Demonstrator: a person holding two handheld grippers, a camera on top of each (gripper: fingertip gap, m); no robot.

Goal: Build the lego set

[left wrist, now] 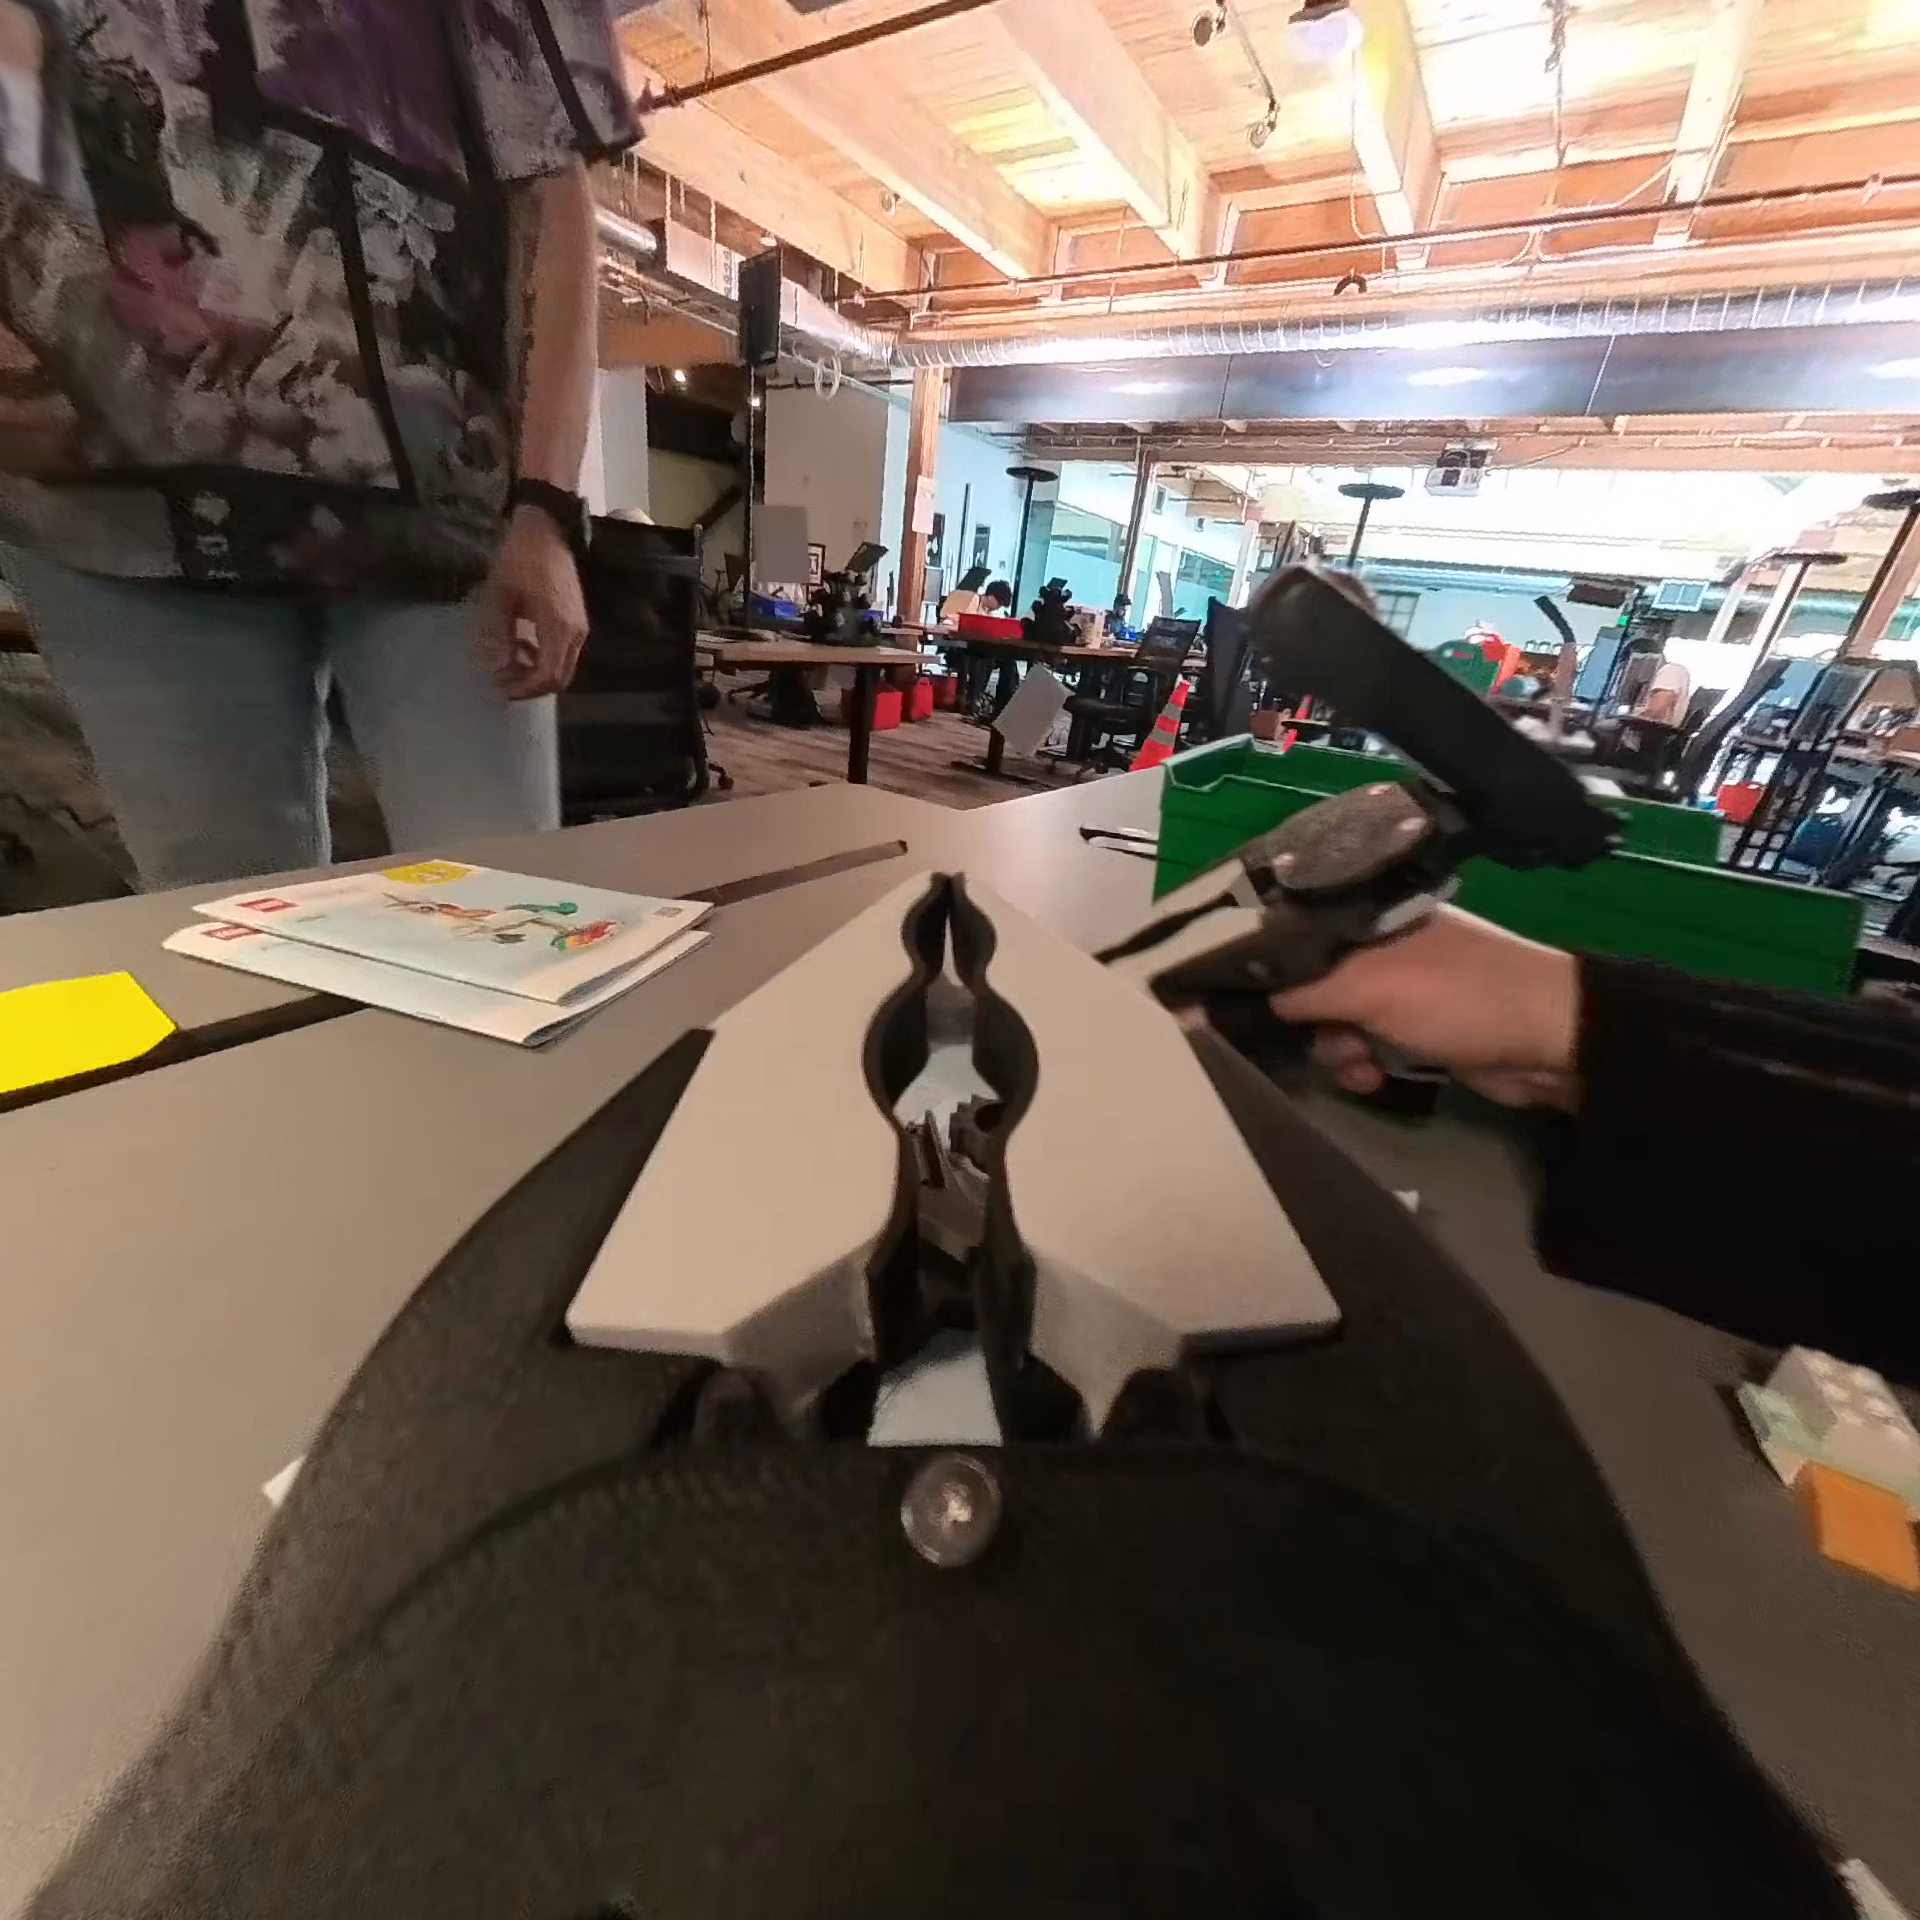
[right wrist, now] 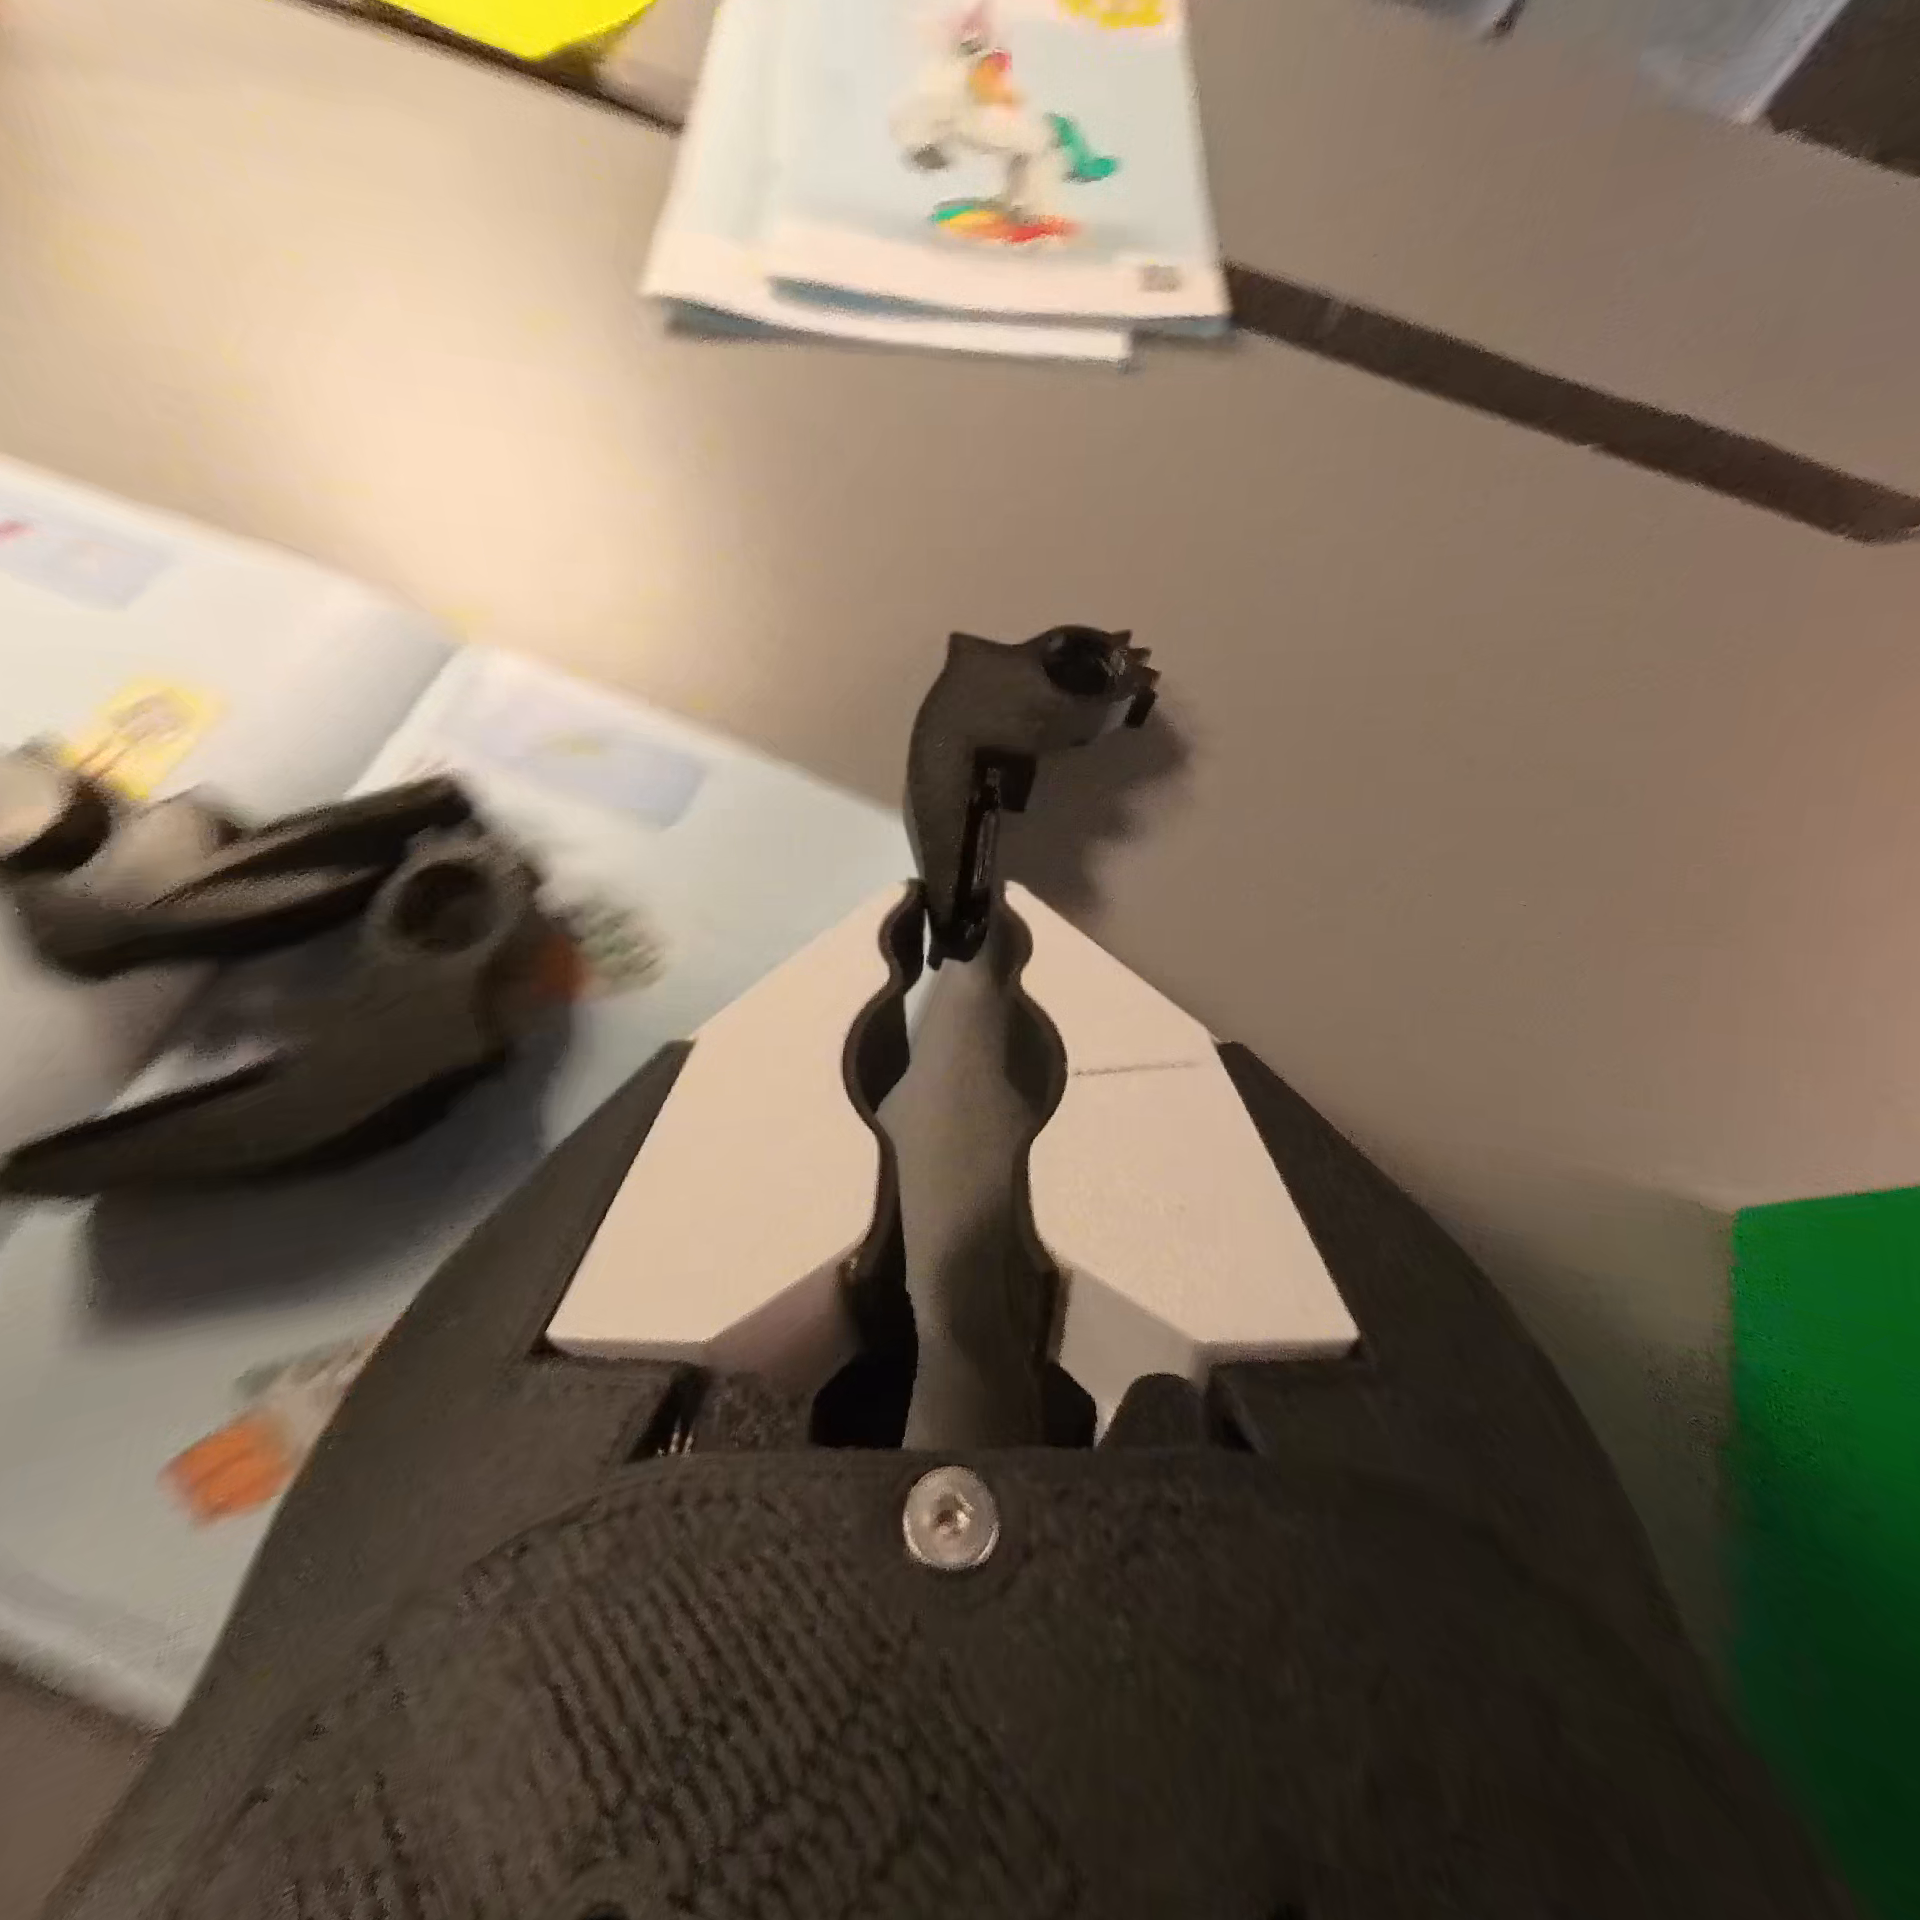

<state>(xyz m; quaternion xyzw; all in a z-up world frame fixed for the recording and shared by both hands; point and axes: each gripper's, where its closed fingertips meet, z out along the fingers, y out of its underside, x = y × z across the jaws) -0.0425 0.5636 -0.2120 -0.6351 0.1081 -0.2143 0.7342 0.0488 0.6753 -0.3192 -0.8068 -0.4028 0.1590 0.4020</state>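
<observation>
Each gripper has pale grey wedge-shaped fingers [right wrist: 1143, 1153] with wavy black inner pads, a textured black printed body and a silver hex screw [right wrist: 950, 1535] behind them; the sleeve [left wrist: 1714, 1132] seems black.

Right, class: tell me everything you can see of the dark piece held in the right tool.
The dark piece is matt dark grey plastic, curved, with a rounded head bearing a round hole and small prongs. A glossy black strip runs down its stem. It stands upright above the grey table, its lower end pinched between the tips of the right tool.
</observation>
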